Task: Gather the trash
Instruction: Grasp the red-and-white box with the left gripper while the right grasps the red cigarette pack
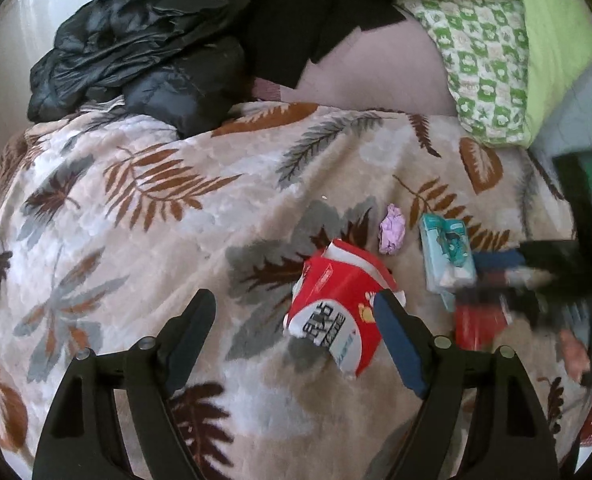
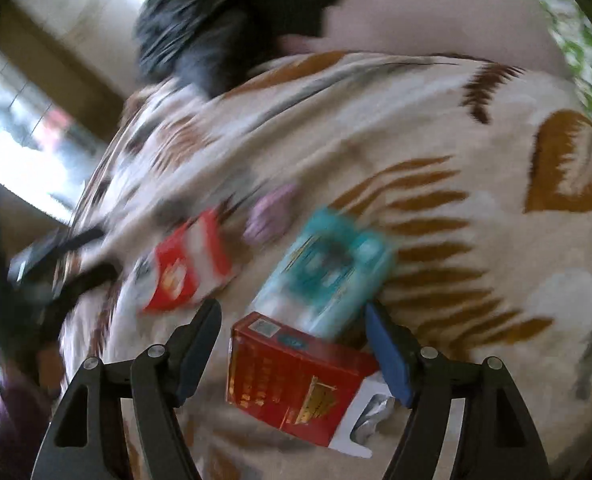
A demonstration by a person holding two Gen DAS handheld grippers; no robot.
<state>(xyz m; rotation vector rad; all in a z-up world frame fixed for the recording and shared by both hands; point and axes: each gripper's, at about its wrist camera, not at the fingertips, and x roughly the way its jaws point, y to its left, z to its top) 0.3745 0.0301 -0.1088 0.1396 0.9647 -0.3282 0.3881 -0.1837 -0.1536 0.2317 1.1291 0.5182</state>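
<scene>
Trash on blanket (image 1: 136, 208): two red packets (image 1: 336, 312) (image 2: 296, 384), one teal (image 1: 448, 256), one purple wad (image 1: 392, 234).

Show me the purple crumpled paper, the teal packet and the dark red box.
purple crumpled paper (image 1: 392, 235), left wrist view, middle of the wad
teal packet (image 1: 448, 252), left wrist view, printed face
dark red box (image 2: 296, 380), right wrist view, red front face

A cream blanket (image 1: 176, 216) printed with rust, brown and grey leaves covers the bed. On the blanket: a red-and-white packet (image 1: 332, 312), a lilac crumpled wad (image 1: 392, 230) just beyond the packet, a teal tissue pack (image 1: 448, 256) and a red box with gold print (image 2: 296, 380). Beyond the blanket, a green-and-white patterned quilt (image 1: 484, 60) and a glossy black jacket (image 1: 136, 52).
</scene>
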